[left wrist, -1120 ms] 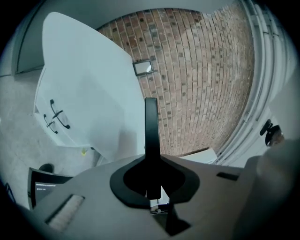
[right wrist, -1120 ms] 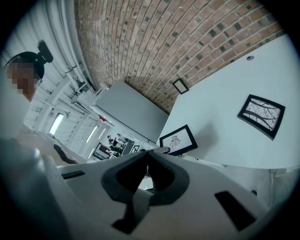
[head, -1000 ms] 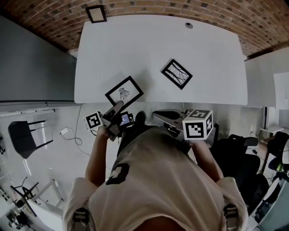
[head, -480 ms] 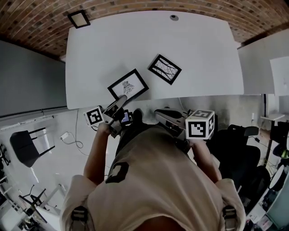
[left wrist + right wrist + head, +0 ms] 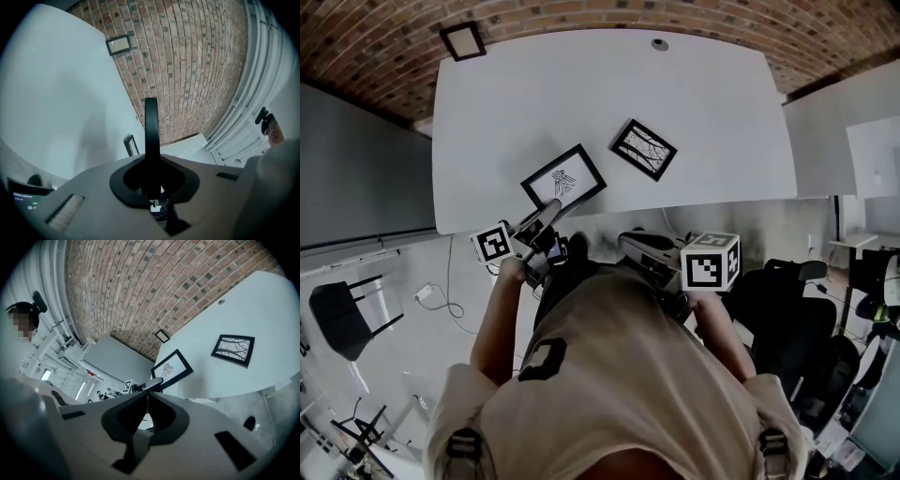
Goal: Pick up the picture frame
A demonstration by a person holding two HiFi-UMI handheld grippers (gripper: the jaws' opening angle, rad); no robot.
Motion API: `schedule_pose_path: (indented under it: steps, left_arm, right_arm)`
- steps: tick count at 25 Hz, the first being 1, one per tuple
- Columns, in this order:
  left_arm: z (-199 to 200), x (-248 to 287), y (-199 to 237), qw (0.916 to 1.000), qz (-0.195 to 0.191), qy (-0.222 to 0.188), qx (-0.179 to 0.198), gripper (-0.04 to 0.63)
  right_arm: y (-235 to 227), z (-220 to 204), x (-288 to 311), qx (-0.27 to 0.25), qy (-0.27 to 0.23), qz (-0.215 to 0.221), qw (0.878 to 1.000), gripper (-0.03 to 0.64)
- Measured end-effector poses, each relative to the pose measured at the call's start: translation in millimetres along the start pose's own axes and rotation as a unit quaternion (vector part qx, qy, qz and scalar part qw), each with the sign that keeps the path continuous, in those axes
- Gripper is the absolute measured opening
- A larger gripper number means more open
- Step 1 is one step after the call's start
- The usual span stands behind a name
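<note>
- White table [image 5: 712, 112] with rounded corners and a wide, bare top; brick wall beyond.
- Black-rimmed picture frame [image 5: 563, 180] lies flat by the near edge — a second frame [image 5: 643, 148] sits apart.
- Left gripper [image 5: 551, 207], jaws pressed together and empty, at that frame's near corner.
- Right gripper [image 5: 624, 243], jaws together, short of the table.

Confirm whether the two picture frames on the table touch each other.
Apart. The head view shows bare table between the nearer frame and the farther frame.
</note>
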State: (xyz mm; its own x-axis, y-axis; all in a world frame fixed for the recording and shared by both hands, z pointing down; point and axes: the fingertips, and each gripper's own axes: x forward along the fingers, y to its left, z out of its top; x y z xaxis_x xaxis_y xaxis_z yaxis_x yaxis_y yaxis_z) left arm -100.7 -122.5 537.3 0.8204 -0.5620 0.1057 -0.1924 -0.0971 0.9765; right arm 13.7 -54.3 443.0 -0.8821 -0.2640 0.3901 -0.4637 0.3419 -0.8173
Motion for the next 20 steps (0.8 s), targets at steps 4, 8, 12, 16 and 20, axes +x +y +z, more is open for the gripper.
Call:
schedule_pose_path:
  steps: [4, 8, 12, 16, 20]
  left_arm:
    - [1.8, -8.0, 8.3, 0.9999, 0.006, 0.009, -0.005, 0.021]
    - [7.1, -9.5, 9.3, 0.9998, 0.002, 0.018, 0.008, 0.021]
    - [6.4, -1.5, 7.9, 0.9991, 0.010, 0.032, 0.027, 0.021]
    - [8.4, 11.6, 5.2, 0.9987, 0.032, 0.026, 0.029, 0.021]
    - [8.4, 29.1, -6.8, 0.9983, 0.025, 0.020, 0.048, 0.021]
  right_arm:
    - [0.3, -4.4, 10.5, 0.017, -0.003, -0.007, 1.000, 0.005]
    - [-11.8, -3.4, 10.6, 0.091, -0.039, -0.008, 0.995, 0.005]
    - [-40.1, 4.3, -0.7, 0.176, -0.096, -0.004, 0.980, 0.005]
    - [-86.3, 9.1, -14.7, 0.283, -0.143, -0.004, 0.948, 0.005]
    - [-115.1, 18.0, -27.6, 0.326, -0.156, -0.012, 0.932, 0.005]
